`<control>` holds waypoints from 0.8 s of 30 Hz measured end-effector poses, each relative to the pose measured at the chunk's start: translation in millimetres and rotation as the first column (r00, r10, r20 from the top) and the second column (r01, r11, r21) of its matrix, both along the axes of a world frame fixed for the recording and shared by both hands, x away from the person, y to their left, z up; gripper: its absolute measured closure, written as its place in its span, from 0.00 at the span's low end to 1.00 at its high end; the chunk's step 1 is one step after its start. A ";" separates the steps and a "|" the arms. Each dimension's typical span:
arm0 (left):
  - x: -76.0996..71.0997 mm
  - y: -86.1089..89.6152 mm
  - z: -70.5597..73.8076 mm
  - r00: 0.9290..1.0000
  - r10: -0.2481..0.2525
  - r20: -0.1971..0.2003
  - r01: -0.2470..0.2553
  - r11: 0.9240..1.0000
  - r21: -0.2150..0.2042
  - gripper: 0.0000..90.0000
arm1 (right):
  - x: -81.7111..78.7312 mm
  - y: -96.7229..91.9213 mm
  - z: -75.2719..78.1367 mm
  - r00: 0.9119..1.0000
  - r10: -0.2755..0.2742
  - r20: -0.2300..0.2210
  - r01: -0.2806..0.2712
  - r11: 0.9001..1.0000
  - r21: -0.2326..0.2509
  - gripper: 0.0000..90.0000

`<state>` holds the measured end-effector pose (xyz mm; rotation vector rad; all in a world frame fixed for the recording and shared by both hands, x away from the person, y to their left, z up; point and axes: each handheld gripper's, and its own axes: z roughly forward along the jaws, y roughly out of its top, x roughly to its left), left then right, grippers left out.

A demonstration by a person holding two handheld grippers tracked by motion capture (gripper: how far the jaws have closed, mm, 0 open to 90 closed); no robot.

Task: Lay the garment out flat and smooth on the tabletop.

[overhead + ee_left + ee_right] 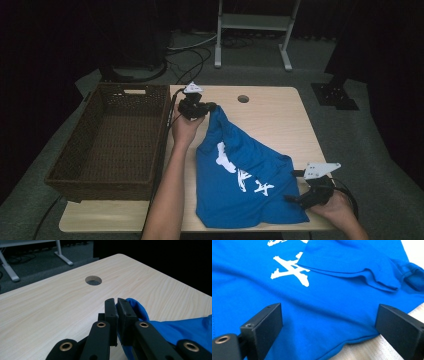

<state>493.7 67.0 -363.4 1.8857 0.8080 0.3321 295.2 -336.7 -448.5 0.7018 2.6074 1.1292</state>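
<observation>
Dark wicker basket at table's left edge; round hole near far edge; white frame beyond.

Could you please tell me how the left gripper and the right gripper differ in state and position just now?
The left gripper is shut on a pinched corner of the blue printed T-shirt, while the right gripper stands open with nothing clamped. The left gripper lifts its corner at the far side of the light wooden table; the right gripper sits low at the shirt's near right edge. Both are black, hand-held and at the same shirt.
</observation>
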 end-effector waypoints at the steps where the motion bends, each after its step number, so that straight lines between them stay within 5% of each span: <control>1: 0.8 -0.3 -0.8 1.000 0.005 -0.001 -0.005 1.000 0.001 0.96 | 0.0 0.0 0.0 1.000 0.000 0.000 0.000 1.000 0.000 0.08; 6: -1.2 -1.7 -1.7 0.999 0.036 0.021 -0.037 0.998 0.042 0.91 | -0.1 0.0 0.0 1.000 -0.001 0.000 0.001 1.000 0.000 0.08; 12: -6.5 -1.8 2.2 0.998 0.046 0.042 -0.047 0.998 0.037 0.79 | -0.1 0.0 0.0 1.000 -0.001 0.000 0.001 1.000 0.000 0.08; 24: -29.3 -3.3 -9.3 1.000 -0.006 0.007 0.006 1.000 0.003 0.32 | -0.2 0.1 0.0 1.000 -0.002 0.000 0.002 1.000 0.000 0.08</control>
